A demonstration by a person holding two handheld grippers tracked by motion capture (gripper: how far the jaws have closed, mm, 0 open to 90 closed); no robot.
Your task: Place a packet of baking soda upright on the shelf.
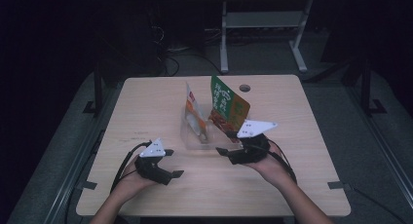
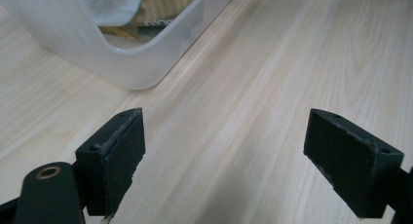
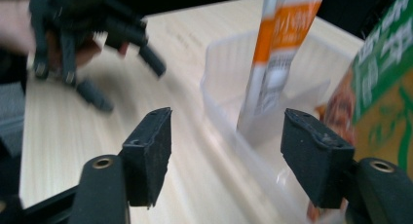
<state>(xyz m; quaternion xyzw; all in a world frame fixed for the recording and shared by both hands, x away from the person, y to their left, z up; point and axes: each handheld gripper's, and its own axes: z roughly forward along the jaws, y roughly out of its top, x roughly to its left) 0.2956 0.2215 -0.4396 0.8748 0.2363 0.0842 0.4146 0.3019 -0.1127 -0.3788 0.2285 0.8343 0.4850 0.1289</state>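
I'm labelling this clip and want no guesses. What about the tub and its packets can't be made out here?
- Green packet: its print is too small in the high view; the right gripper view's edge cuts it off.
- Orange-and-white packet: its small text is blurred in the right gripper view.
- Clear tub: its frosted wall and the top edge hide the contents in the left gripper view.

A tub [image 1: 204, 139] sits at the middle of the bench [image 1: 146, 102] — two packets stand in it, one packet [image 1: 194, 109] at nine o'clock of the other packet [image 1: 229, 107].
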